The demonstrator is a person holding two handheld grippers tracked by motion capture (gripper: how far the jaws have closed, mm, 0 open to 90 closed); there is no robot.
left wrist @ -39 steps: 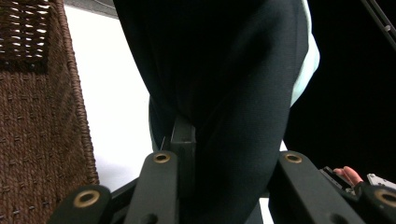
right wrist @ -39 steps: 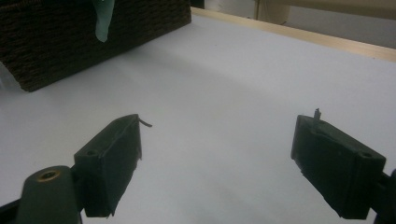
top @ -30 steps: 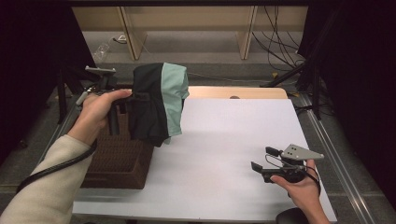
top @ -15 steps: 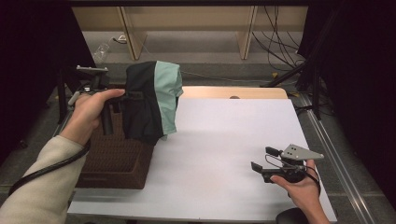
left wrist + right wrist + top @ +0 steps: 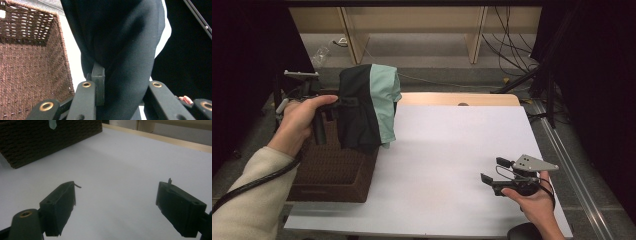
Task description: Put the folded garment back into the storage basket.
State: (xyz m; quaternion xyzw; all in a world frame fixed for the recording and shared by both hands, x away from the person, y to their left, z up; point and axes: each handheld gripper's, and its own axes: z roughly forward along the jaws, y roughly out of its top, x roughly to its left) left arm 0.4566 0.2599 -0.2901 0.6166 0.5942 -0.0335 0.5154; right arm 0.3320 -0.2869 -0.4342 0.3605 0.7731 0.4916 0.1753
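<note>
White desk (image 5: 452, 150): left gripper (image 5: 337, 106) jaws pinch dark garment (image 5: 362, 110) over wicker basket (image 5: 332, 170); lift clear, spread flat; right gripper (image 5: 493, 171) jaws spread.

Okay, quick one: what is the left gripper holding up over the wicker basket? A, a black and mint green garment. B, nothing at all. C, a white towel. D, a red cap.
A: the left gripper is clamped on a black and mint green garment hanging above the brown wicker basket.
</note>
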